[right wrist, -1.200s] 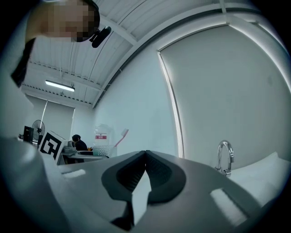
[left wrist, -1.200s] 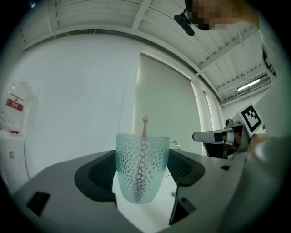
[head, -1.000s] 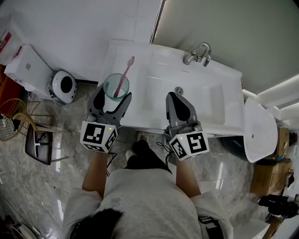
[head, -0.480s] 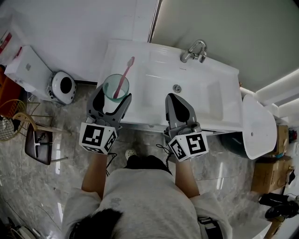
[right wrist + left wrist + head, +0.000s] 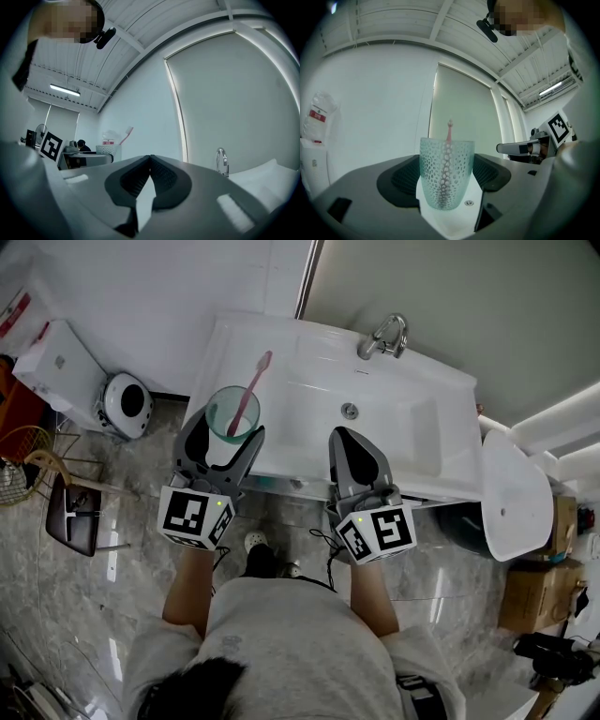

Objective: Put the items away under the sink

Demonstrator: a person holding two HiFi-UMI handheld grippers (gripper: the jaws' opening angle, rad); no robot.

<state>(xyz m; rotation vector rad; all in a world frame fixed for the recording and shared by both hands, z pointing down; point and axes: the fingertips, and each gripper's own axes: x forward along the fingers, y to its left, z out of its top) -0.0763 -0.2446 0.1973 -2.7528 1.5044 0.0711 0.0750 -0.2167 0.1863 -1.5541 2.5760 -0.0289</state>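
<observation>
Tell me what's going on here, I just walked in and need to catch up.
A person at the white sink holds two hand-held grippers. The left hand-held gripper grips a teal cup holding a pink toothbrush, over the sink's left end. The right hand-held gripper is shut and empty.

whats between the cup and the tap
Only bare white sink lies between the cup in the left gripper and the tap, as the head view shows. The drain sits off that line.

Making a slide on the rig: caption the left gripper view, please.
Left gripper clamps a dotted green cup holding a pink toothbrush, white wall behind.
</observation>
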